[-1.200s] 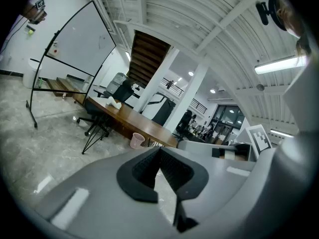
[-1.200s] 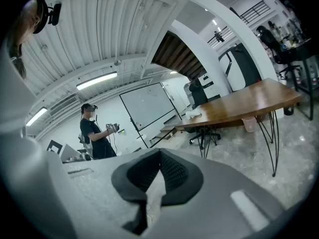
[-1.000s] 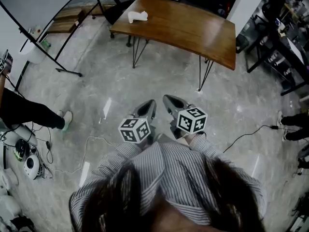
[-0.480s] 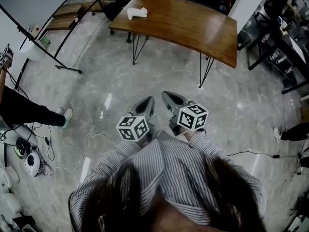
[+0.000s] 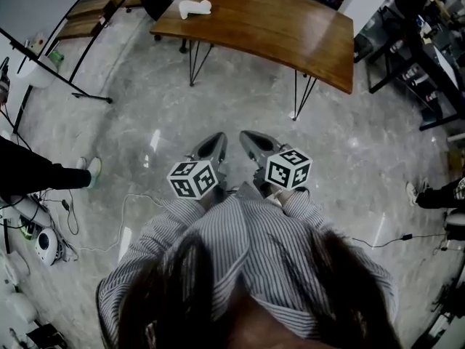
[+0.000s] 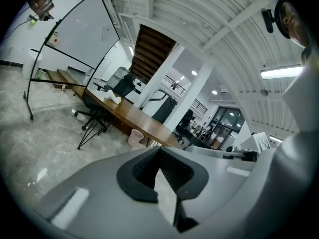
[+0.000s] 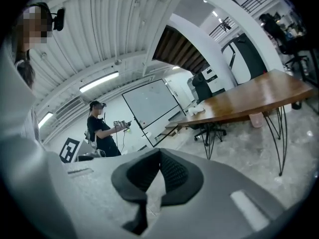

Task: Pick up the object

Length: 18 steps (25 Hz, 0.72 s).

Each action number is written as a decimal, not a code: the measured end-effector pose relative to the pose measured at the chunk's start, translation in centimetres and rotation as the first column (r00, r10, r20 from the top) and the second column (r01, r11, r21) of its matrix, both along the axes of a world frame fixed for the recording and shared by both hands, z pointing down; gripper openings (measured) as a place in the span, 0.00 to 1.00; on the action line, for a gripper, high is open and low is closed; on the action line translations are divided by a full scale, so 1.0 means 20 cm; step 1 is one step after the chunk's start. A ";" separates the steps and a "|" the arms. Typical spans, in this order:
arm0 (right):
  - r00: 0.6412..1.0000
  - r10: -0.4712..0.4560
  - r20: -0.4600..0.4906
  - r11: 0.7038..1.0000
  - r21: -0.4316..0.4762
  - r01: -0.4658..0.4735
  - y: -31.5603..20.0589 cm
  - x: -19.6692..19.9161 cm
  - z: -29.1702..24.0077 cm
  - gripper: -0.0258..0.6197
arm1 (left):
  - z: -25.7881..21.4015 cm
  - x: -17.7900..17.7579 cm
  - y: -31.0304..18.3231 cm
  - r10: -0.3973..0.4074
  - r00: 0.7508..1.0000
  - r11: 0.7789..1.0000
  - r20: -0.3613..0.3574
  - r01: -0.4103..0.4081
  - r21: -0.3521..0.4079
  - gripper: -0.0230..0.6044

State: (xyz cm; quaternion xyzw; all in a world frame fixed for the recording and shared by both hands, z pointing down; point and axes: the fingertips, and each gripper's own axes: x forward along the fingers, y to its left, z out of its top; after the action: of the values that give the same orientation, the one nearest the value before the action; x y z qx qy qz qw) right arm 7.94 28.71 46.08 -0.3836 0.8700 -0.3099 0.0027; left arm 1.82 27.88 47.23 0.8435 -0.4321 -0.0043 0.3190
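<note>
Left gripper point(image 5: 218, 138) and right gripper point(image 5: 247, 137) sit side by side close to the chest, above the floor point(image 5: 145, 122). Both have jaws closed with nothing in them. White object point(image 5: 195, 7) lies on the bench point(image 5: 290, 35), far left end, well apart from both grippers. Its long axis runs roughly along the bench; too small to tell which way it points.

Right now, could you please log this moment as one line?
left tool: shut, empty | right tool: shut, empty | white object: on wooden table, untouched
</note>
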 end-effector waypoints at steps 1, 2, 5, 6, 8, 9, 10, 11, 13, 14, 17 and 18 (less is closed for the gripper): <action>1.000 0.016 0.008 1.000 -0.008 -0.016 -0.04 0.03 0.00 0.04 | 0.00 0.02 -0.04 0.011 1.000 1.000 0.001 -0.011 0.002 0.04; 1.000 0.026 0.012 1.000 -0.013 -0.026 -0.08 0.05 0.01 0.04 | 0.00 0.04 -0.08 0.018 1.000 1.000 -0.002 -0.018 0.006 0.04; 1.000 0.024 -0.005 1.000 -0.005 -0.024 -0.22 0.05 0.01 0.04 | -0.02 0.03 -0.27 0.020 0.998 1.000 -0.052 -0.019 0.025 0.04; 1.000 0.022 -0.009 1.000 0.000 -0.022 -0.28 0.04 0.01 0.04 | -0.04 0.02 -0.34 0.022 0.997 0.999 -0.076 -0.020 0.034 0.04; 1.000 0.026 -0.008 1.000 0.005 -0.026 -0.41 0.02 0.02 0.04 | -0.07 0.00 -0.47 0.033 0.994 0.998 -0.102 -0.027 0.065 0.04; 1.000 0.030 -0.009 1.000 0.003 -0.030 -0.48 0.01 0.04 0.04 | -0.07 -0.01 -0.53 0.037 0.994 0.997 -0.101 -0.029 0.078 0.04; 0.999 0.035 -0.012 0.999 -0.002 -0.035 -0.56 0.00 0.05 0.04 | -0.07 -0.02 -0.60 0.035 0.994 0.996 -0.099 -0.027 0.083 0.04; 0.999 0.039 -0.016 0.999 -0.008 -0.039 -0.65 -0.01 0.06 0.04 | -0.07 -0.04 -0.67 0.033 0.994 0.997 -0.101 -0.025 0.078 0.04; 0.999 0.035 -0.025 0.999 -0.012 -0.035 -0.83 -0.06 0.05 0.04 | -0.07 -0.08 -0.85 0.035 0.993 0.998 -0.115 -0.028 0.064 0.04; 0.999 0.026 -0.032 1.000 -0.007 -0.027 -0.93 -0.10 0.04 0.04 | -0.09 -0.11 -0.95 0.037 0.992 0.997 -0.118 -0.029 0.065 0.04; 0.998 0.007 -0.069 1.000 0.012 -0.006 -1.21 -0.22 0.02 0.04 | -0.12 -0.22 -1.27 0.021 0.994 0.997 -0.110 -0.013 0.075 0.04; 0.997 0.012 -0.080 1.000 0.014 -0.011 -1.31 -0.25 0.02 0.04 | -0.13 -0.26 -1.37 0.016 0.993 0.997 -0.113 -0.007 0.073 0.04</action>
State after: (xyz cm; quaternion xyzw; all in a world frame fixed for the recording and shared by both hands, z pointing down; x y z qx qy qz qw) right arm 2.95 2.48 46.46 -0.4008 0.8691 -0.2884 -0.0276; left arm -3.36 0.50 44.65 0.8554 -0.4079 -0.0659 0.3123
